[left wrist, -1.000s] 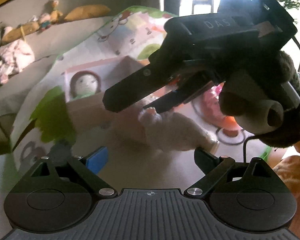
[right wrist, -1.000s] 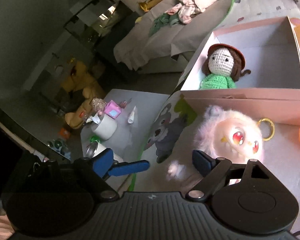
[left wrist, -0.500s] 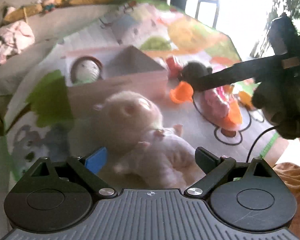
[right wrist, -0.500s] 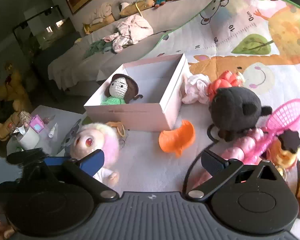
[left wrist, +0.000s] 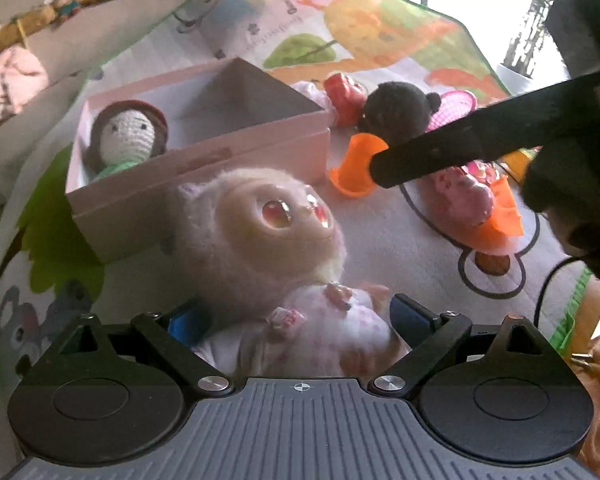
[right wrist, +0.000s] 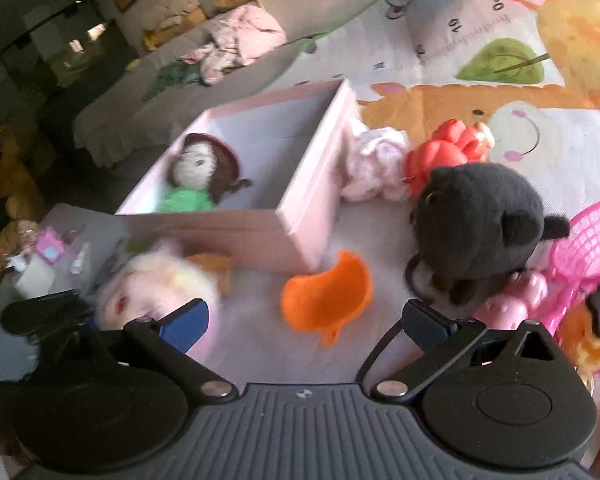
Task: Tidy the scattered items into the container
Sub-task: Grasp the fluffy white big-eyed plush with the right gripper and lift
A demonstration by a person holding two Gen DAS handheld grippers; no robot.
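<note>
Your left tool (left wrist: pixel 296 316) has its two fingers around the body of the fluffy pink-white plush doll with red glass eyes (left wrist: pixel 268 232); they look closed on its soft dress, but the doll lies on the colourful play mat (left wrist: pixel 400 240), not lifted. The open pink cardboard box (left wrist: pixel 204 148) stands just beside the doll's head, with a crocheted doll in a green dress (left wrist: pixel 124 140) already inside. Your right tool (right wrist: pixel 304 320) is wide open and holds nothing; it hovers over the orange plastic scoop (right wrist: pixel 328 292), near the black plush toy (right wrist: pixel 480 224).

The danger, I think, is the grip: the fingers take only loose cloth low on the body, so the heavy head may tip and the doll may slip out over the box wall. Also the two tools are close, so they may collide
</note>
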